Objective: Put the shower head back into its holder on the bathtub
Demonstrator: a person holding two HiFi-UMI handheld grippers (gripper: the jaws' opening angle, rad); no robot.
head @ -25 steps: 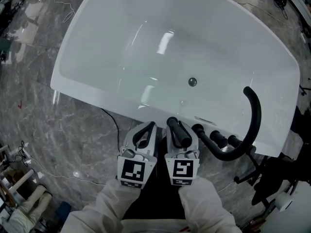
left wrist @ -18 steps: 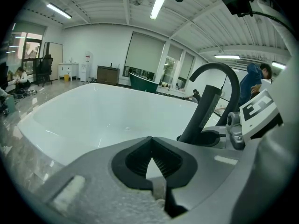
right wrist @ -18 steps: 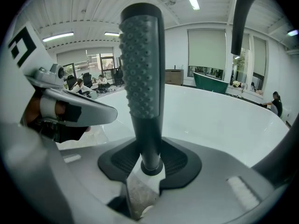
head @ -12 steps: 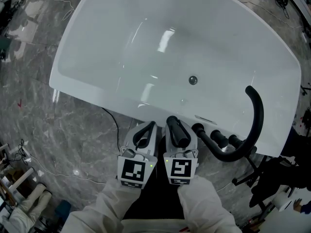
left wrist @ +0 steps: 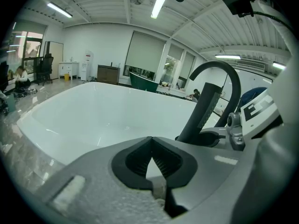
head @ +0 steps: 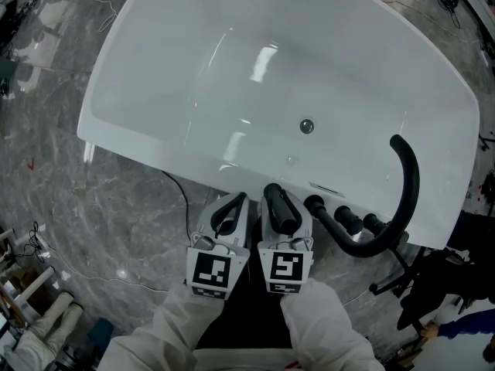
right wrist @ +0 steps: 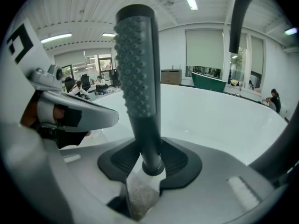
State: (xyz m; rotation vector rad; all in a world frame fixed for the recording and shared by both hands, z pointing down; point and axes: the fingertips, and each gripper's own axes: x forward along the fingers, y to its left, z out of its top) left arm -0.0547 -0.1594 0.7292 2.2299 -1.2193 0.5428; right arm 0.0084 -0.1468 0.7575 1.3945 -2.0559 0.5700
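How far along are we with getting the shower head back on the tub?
Done: the shower head is clamped upright in the right gripper. In hand: it sits at the bathtub's near rim, beside the knobs. Left: seat it in its holder, which I cannot make out, and release. The left gripper is shut, empty.

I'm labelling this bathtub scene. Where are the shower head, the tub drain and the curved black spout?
shower head (right wrist: 138, 64), right gripper view, on its nubbed spray face.
drain (head: 306, 126), head view, on its round middle.
spout (head: 410, 184), head view, on the bend of its arch.
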